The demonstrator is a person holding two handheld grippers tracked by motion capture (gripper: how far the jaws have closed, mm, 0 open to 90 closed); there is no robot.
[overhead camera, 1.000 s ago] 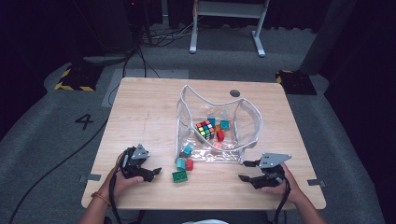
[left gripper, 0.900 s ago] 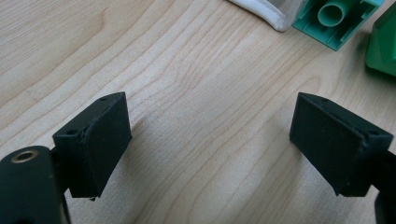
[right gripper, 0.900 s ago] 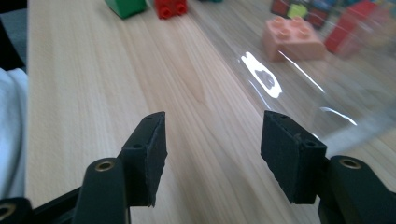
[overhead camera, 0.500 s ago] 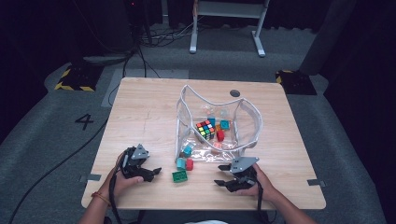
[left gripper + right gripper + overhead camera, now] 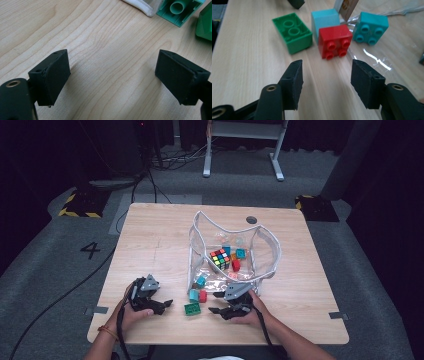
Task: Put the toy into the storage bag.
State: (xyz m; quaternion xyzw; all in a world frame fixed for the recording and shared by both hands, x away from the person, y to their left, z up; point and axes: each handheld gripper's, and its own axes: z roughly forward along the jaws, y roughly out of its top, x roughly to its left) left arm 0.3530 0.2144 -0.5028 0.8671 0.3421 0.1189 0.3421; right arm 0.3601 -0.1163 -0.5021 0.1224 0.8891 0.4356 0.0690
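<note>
My right gripper [image 5: 214, 303] is open near the table's front edge, pointing left at a cluster of toy bricks. In the right gripper view its jaws [image 5: 327, 69] hold nothing, and a red brick [image 5: 334, 41] lies just ahead of them. Beside the red brick are a green brick [image 5: 292, 32], a light blue brick [image 5: 325, 18] and a teal brick [image 5: 370, 27]. My left gripper [image 5: 165, 307] rests at the front left, open and with nothing in it [image 5: 112, 57], and the green brick [image 5: 192, 309] lies to its right.
A clear plastic bag [image 5: 270, 245] with grey trim lies open at mid-table. It holds a colour cube [image 5: 219, 258] and several small bricks. The bag's trim [image 5: 142, 6] and two greenish bricks are at the top right of the left gripper view.
My right gripper has moved left along the front edge, from the right side to just beside the bricks. The left gripper has stayed put.
</note>
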